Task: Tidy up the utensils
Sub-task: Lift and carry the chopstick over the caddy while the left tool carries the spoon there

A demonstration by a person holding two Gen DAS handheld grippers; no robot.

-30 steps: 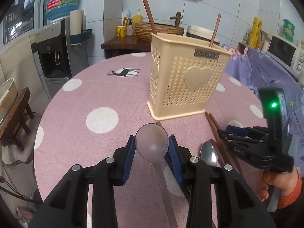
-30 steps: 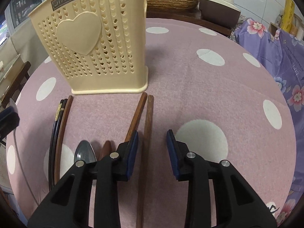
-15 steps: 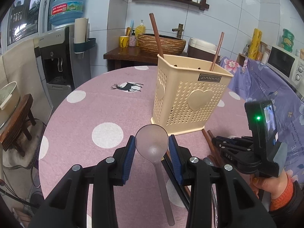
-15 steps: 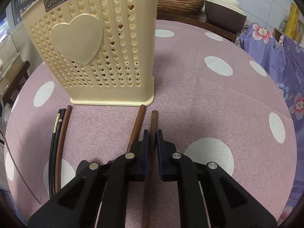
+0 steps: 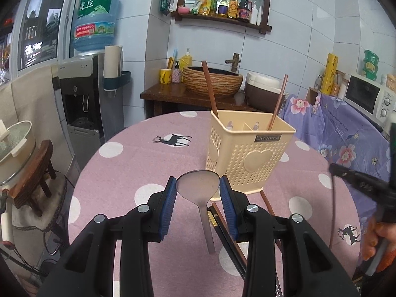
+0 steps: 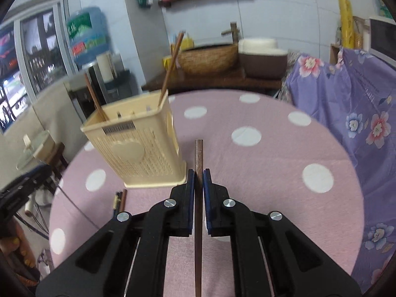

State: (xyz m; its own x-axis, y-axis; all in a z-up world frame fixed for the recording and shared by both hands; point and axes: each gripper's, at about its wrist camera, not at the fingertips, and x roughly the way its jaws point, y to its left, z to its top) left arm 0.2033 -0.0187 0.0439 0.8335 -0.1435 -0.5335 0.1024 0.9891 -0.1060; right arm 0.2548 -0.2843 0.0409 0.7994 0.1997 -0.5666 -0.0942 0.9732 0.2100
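The right gripper (image 6: 197,177) is pinched on a brown chopstick (image 6: 198,153), its jaws having just closed onto it, and the stick is clear of the cloth. The stick's long axis runs straight ahead along the fingers, its tip pointing far across the table (image 6: 272,153). The holder (image 6: 138,148) stands to the left of that tip and a little beyond it, so the coming move likely turns on swinging the stick left and tipping it upright over the open top. The left gripper (image 5: 198,193) clamps the bowl of a translucent spoon (image 5: 198,185), handle hanging back toward the near edge; the holder (image 5: 247,153) lies ahead and slightly right of it, close by. Judged from both views, the left hand sits nearer the holder, though the right gripper is raised higher. The left view shows what the right cannot: the divided inside of the holder, with two brown sticks (image 5: 210,89) already leaning in separate compartments, and dark chopsticks (image 5: 222,225) lying on the cloth just in front of the holder. It also catches the right gripper at the far right edge, with the person's hand (image 5: 378,242) under it. The right view, blurred, shows the gripped stick's full line and bare cloth beyond it.
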